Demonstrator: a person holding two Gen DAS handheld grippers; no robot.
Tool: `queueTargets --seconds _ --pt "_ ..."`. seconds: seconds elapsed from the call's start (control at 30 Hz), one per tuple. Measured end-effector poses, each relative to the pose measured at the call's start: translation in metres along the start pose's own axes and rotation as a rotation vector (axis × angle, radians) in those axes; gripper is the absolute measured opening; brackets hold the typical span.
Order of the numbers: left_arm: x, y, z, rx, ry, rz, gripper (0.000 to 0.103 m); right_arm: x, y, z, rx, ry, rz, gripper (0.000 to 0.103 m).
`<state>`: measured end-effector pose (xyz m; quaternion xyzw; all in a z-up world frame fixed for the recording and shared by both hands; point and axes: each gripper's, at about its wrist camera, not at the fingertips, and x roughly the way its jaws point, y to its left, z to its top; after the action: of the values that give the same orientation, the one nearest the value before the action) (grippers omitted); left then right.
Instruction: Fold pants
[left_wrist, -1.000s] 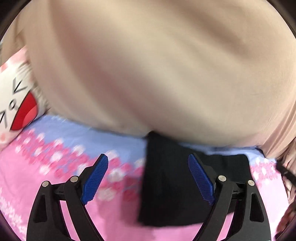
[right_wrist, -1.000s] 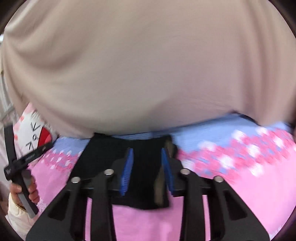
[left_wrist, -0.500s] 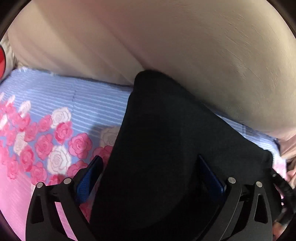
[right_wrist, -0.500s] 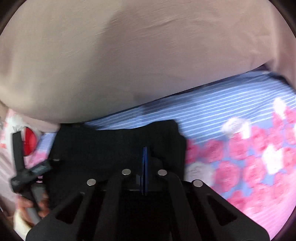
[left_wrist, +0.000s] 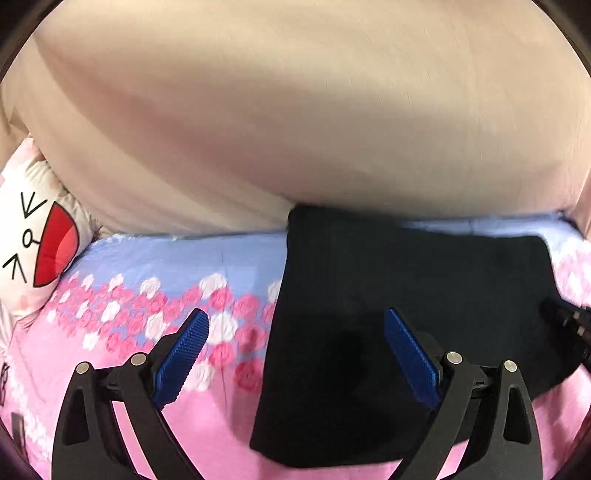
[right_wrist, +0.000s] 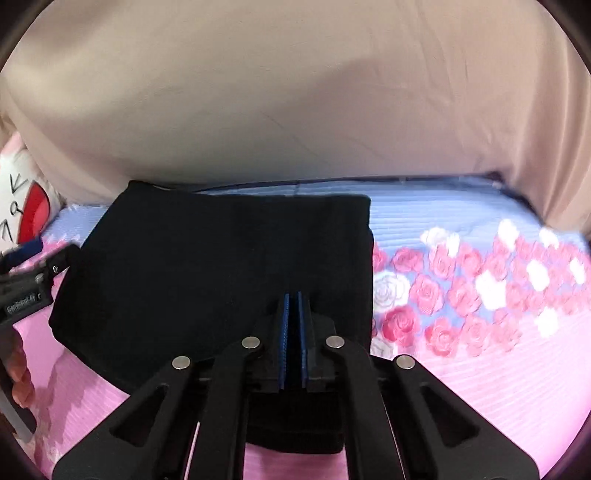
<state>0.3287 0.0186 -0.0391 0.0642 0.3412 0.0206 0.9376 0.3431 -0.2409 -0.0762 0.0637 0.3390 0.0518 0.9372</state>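
Observation:
The black pants (left_wrist: 406, 288) lie folded into a flat rectangle on the pink and blue rose-patterned sheet (left_wrist: 147, 266). My left gripper (left_wrist: 295, 332) is open above the pants' left edge, with one blue pad (left_wrist: 184, 343) over the sheet and the other over the cloth. In the right wrist view the pants (right_wrist: 221, 258) fill the middle. My right gripper (right_wrist: 291, 314) has its blue pads (right_wrist: 284, 332) nearly together over the near edge of the pants; whether cloth is pinched between them I cannot tell.
A large beige quilt (left_wrist: 295, 110) rises along the far side. A white cushion with a red mouth (left_wrist: 40, 243) sits at the left. The other gripper shows at the left edge of the right wrist view (right_wrist: 29, 288).
The left gripper has pulled back and up from the pants with its jaws open. The right gripper stays shut and has drawn back a little; the pants lie flat.

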Motion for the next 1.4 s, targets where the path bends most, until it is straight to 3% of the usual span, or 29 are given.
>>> queueTargets --seconds 0.07,0.17,0.3,0.47,0.6,0.9,1.0,1.07,1.23,1.33,1.4 --pt "0.004 0.008 -0.004 -0.005 0.017 0.001 0.094 -0.017 -0.005 0.002 0.081 -0.005 0.033 0.007" --pt "0.004 0.014 -0.012 -0.021 0.023 -0.012 0.094 -0.052 0.006 0.001 0.039 -0.063 0.033 0.009" --pt "0.01 0.009 -0.018 -0.031 0.076 -0.033 0.094 -0.027 0.014 -0.02 -0.028 0.018 -0.022 0.01" --pt "0.019 0.006 -0.027 -0.019 0.092 -0.025 0.095 -0.048 0.02 -0.022 0.025 -0.03 0.037 0.011" --pt "0.021 0.01 -0.028 -0.049 0.11 -0.041 0.095 -0.031 0.022 -0.031 -0.03 0.011 -0.008 0.01" --pt "-0.04 0.014 -0.046 -0.028 0.086 -0.06 0.095 -0.115 0.035 -0.047 0.002 -0.083 0.023 0.015" --pt "-0.071 0.014 -0.057 -0.015 0.066 -0.073 0.095 -0.141 0.038 -0.065 0.02 -0.102 0.03 0.032" --pt "-0.094 0.013 -0.066 -0.004 0.041 -0.066 0.095 -0.16 0.04 -0.077 0.02 -0.124 0.01 0.054" --pt "-0.135 0.009 -0.089 0.02 0.044 -0.09 0.095 -0.195 0.042 -0.106 0.029 -0.148 -0.007 0.056" --pt "-0.152 0.005 -0.101 0.027 0.052 -0.103 0.095 -0.208 0.042 -0.121 0.036 -0.157 -0.018 0.069" --pt "-0.162 0.003 -0.108 0.027 0.053 -0.105 0.095 -0.216 0.044 -0.13 0.033 -0.159 -0.029 0.071"
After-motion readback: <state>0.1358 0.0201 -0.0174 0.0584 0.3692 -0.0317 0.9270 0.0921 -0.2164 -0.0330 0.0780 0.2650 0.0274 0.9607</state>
